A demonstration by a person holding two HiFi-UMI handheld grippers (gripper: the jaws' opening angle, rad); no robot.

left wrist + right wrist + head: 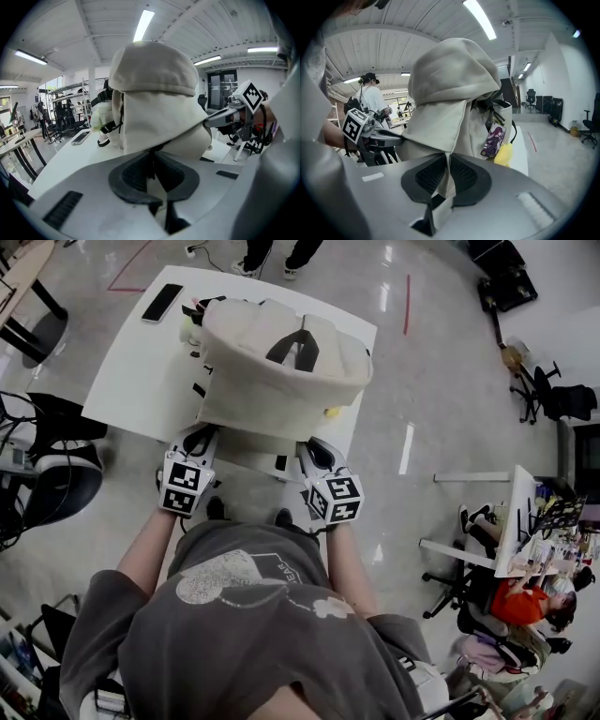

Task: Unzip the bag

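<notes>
Cream bag (281, 371) gripped by left tool (200, 439), right tool (317, 451).

Glossy grey floor (441, 381); red tape line (407, 304) at 1 o'clock. White table (131, 381) at 11. Wood table (21, 276) at 10. Black office chairs (553, 399) at 3. Desk (518, 521) at 4, people (525, 601) seated. Panelled ceiling (93, 28), tube lights (143, 26) lit.

Grey T-shirt (253, 615), head view: white print with a curved line of letters, too small to read, possibly ending "EAR".
Purple card tag (493, 140) on beige fabric bag (450, 89): picture only, no legible words.
Left gripper (199, 442), right gripper (317, 454): square coded markers, no letters.
</notes>
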